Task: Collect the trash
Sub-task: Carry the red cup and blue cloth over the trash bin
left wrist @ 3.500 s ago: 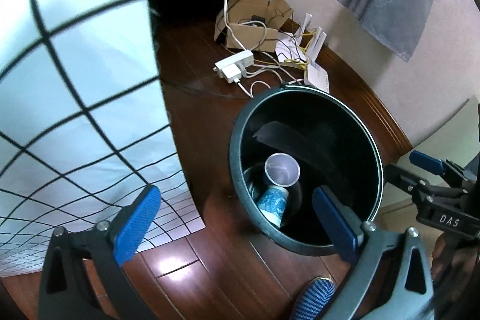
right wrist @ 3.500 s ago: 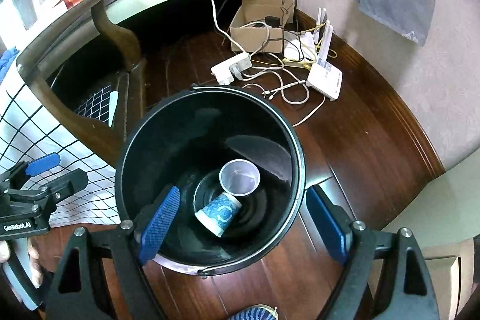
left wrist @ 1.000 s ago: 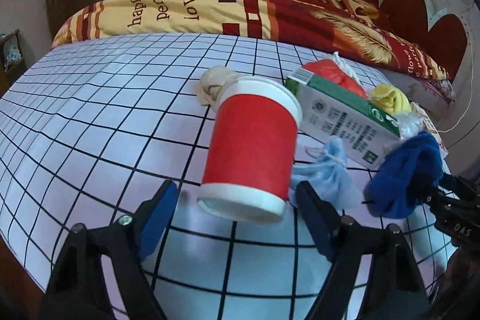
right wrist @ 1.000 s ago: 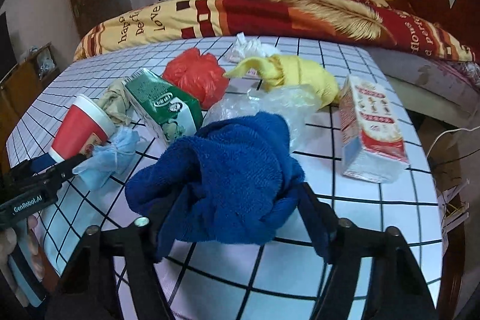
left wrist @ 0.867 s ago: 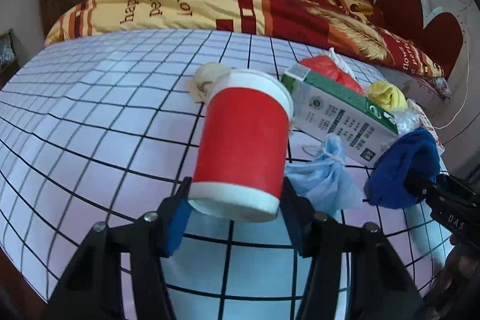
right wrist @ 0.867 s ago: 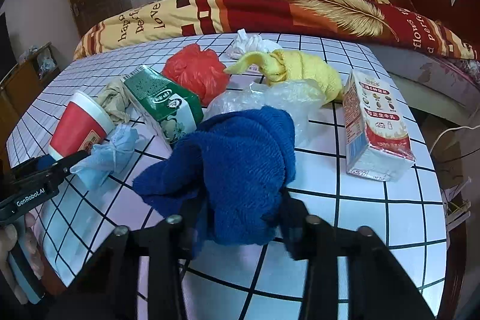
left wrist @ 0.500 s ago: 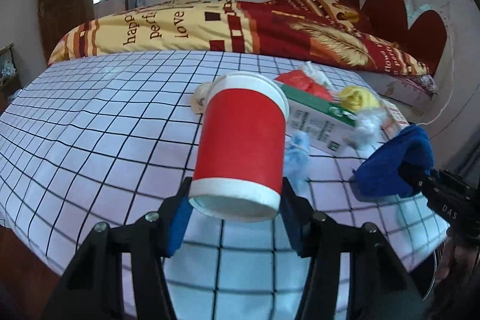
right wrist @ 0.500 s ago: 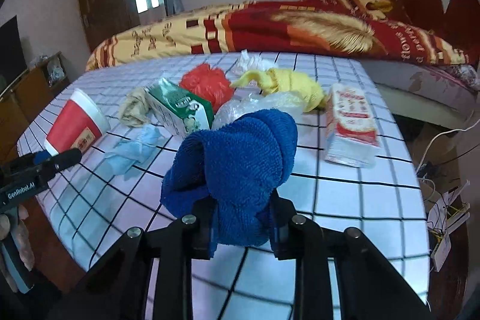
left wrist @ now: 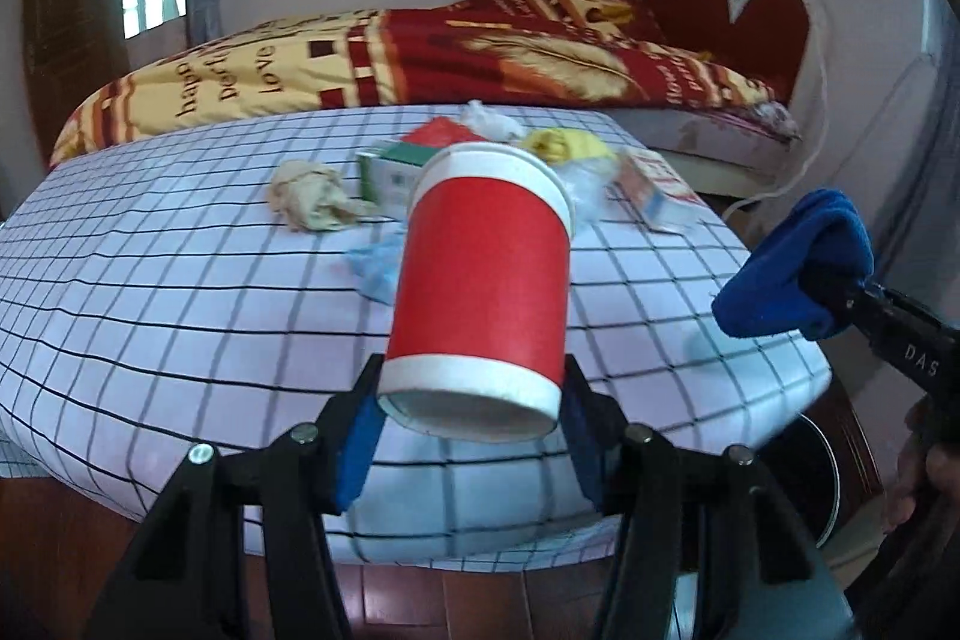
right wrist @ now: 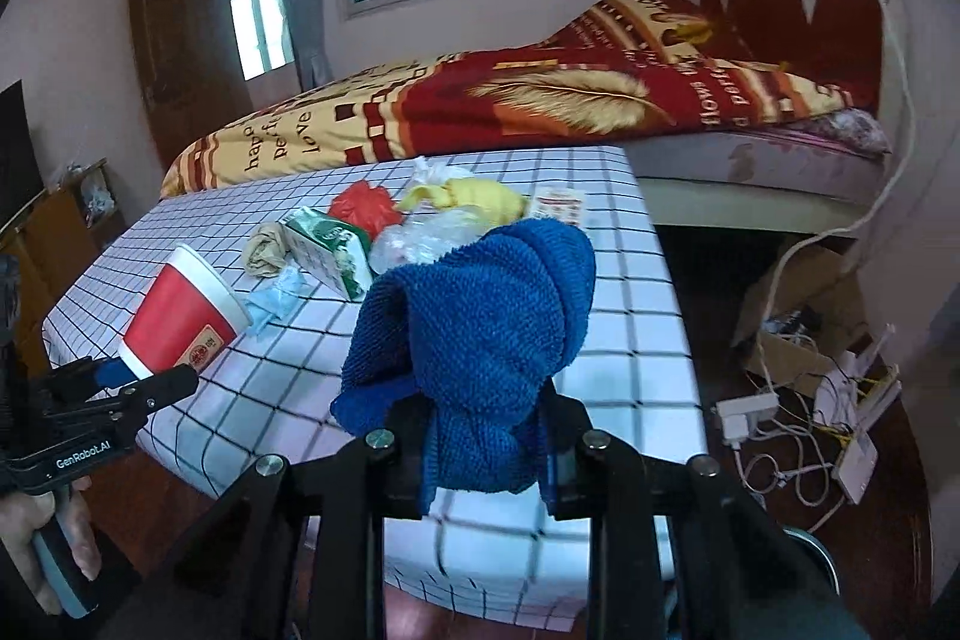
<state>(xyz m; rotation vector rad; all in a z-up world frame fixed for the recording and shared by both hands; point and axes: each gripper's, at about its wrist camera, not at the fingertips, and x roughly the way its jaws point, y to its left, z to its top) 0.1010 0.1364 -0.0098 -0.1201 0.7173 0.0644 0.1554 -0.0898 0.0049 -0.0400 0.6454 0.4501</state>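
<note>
Left tool (left wrist: pixel 471 427): pinching red paper cup (left wrist: pixel 480 280) near its base, blue pads pressed on both sides; cup lifted clear of the cloth, tilted, white rim pointing away from the camera.
Writing on left tool: "GenRobot.AI" on its black body, readable in the right wrist view.
Right tool (right wrist: pixel 486 436): pressed together on blue towel (right wrist: pixel 480 334); towel bunched, bulging above the fingers, held up off the bench.
Writing on right tool: "DAS" in white letters, readable in the left wrist view.
Cup label: round gold-coloured seal low on the red wall, seen in the right wrist view; characters too small to read.
Bench (left wrist: pixel 150 280): covered with white cloth with black grid lines.
Trash on bench: green and white carton (right wrist: pixel 330 244), lying on its side, print not readable; red plastic bag (right wrist: pixel 363 208) behind it; yellow cloth (right wrist: pixel 474 196); clear plastic bag (right wrist: pixel 420 235); red and white carton (right wrist: pixel 561 205), print not readable; beige crumpled paper (left wrist: pixel 309 196); light blue crumpled piece (right wrist: pixel 276 301) just beside the green carton.
Bed (right wrist: pixel 540 100): behind the bench, red and yellow blanket with words "happy", "perfect", "love" partly readable.
Floor at right: white power strip (right wrist: pixel 747 415) with cables, cardboard box (right wrist: pixel 798 316) near the wall.
Hand (right wrist: pixel 36 526): gripping the left tool's handle, at the lower left edge of the right wrist view.
</note>
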